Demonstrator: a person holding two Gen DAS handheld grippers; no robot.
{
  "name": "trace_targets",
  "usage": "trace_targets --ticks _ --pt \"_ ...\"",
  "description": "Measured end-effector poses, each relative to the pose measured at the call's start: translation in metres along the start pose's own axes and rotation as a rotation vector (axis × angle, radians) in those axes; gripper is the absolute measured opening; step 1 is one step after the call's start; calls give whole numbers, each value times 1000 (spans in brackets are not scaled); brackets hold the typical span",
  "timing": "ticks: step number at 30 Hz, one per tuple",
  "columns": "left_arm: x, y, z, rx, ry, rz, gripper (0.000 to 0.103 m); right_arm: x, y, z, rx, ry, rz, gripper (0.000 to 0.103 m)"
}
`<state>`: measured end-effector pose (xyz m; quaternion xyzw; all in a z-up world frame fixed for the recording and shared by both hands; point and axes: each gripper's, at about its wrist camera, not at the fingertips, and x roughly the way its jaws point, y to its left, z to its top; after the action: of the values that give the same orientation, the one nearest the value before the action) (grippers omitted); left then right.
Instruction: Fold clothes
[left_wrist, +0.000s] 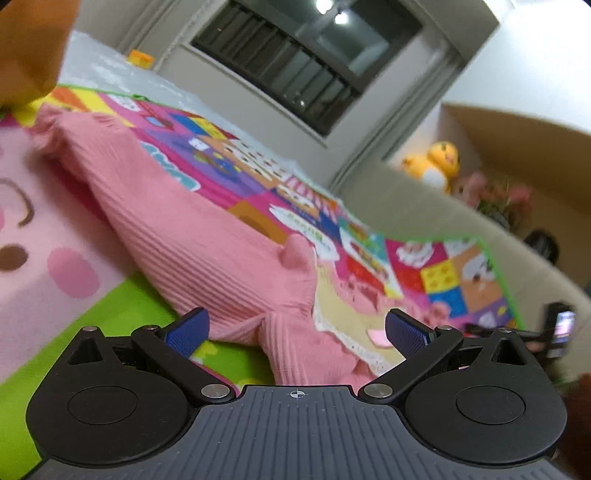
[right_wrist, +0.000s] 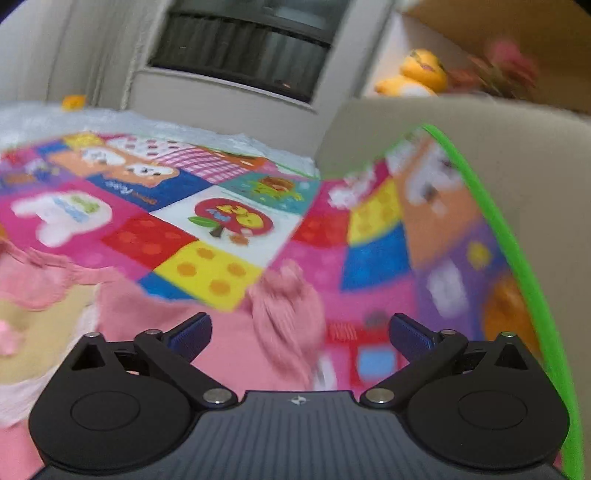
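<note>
both of my grippers, left (left_wrist: 297, 326) and right (right_wrist: 300, 334), hover with fingers spread wide and nothing between them over the bright patchwork play mat (right_wrist: 236, 221), where the pink ribbed sweater (left_wrist: 192, 236) lies spread just beneath the left one.

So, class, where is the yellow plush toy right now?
In the left wrist view the yellow plush toy sits upper right, behind the beige sofa, beside pink flowers.

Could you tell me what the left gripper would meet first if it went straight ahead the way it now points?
Most likely the pink ribbed garment: the left gripper is open, and the cloth lies directly between and ahead of its fingers, on the colourful play mat. Depth is hard to judge.
</note>
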<state>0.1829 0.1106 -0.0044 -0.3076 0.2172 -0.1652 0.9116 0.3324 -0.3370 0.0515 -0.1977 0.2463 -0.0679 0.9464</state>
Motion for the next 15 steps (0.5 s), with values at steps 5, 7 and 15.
trace_targets --ticks 5,7,15 --pt "4 -1 0 14 -1 10 103 64 31 2 -97 89 -14 58" --pt "4 0 0 7 -6 1 103 77 31 -3 -131 109 -65 26" --pt "6 7 0 -21 -26 -34 103 13 -80 24 204 -4 -110 15"
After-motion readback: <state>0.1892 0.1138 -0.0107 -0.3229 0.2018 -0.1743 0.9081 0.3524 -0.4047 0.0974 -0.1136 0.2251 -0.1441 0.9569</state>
